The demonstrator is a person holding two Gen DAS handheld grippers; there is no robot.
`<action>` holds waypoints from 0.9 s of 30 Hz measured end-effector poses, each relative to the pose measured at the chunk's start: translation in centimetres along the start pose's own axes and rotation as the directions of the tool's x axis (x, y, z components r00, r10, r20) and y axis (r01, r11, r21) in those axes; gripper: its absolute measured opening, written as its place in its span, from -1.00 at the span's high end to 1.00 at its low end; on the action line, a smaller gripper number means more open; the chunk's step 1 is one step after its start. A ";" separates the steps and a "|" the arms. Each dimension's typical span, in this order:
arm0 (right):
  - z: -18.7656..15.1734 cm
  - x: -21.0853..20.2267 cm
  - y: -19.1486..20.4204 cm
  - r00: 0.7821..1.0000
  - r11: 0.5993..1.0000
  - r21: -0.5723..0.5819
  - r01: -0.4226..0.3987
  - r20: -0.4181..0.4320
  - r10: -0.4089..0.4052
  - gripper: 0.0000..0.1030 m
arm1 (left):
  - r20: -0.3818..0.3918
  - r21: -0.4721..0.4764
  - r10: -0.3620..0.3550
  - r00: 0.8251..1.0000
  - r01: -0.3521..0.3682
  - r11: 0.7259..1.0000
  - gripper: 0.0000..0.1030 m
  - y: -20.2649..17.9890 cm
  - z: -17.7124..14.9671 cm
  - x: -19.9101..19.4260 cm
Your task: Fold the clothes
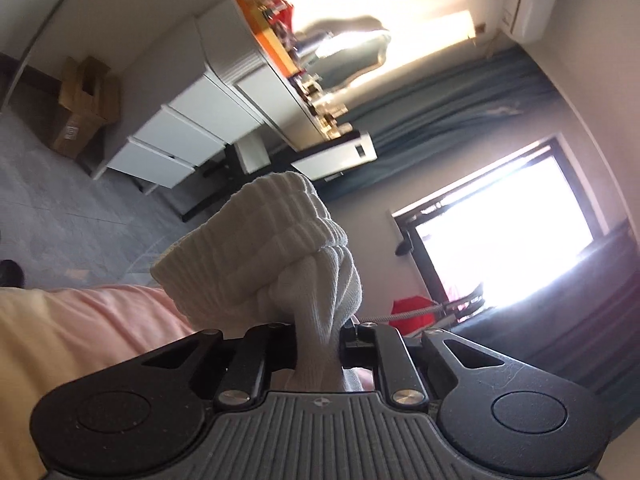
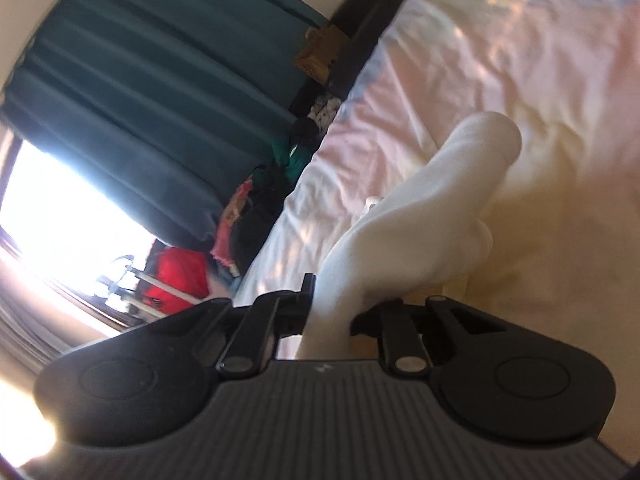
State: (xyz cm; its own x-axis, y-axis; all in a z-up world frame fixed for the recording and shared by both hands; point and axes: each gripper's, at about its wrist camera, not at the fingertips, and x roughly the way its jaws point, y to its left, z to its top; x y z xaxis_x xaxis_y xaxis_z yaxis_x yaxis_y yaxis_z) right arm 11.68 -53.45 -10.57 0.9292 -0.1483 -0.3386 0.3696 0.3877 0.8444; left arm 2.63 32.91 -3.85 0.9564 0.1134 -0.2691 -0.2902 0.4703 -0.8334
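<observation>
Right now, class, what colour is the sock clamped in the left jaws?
White, with a ribbed knit cuff; the sock shows best in the left wrist view.

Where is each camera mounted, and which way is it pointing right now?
Left wrist: on the left gripper, facing a white dresser and bright window; its black jaws pinch a ribbed white sock.
Right wrist: on the right gripper, facing along the pale pink bed toward teal curtains; jaws pinch a white sock.
Shared: bed, window, curtains, red item.

Your left gripper [image 1: 318,354] and right gripper [image 2: 330,322] match: black linkage arms, silver pivot screws, grey ribbed housing at 6 o'clock.
</observation>
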 end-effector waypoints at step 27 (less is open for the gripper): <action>0.6 -0.3 -8.1 0.977 0.990 0.075 0.120 -0.185 -0.105 0.43 | 0.100 0.313 0.395 0.913 -0.406 0.859 -0.22 -2.2 -5.0 -7.6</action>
State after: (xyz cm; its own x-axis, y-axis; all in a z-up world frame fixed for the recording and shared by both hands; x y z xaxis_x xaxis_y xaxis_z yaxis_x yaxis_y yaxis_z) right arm 8.38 -57.10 -17.09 0.8680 -0.0174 -0.4962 0.4783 0.2979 0.8262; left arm -4.21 26.65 -2.38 0.7619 0.3772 -0.5265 -0.6273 0.6318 -0.4553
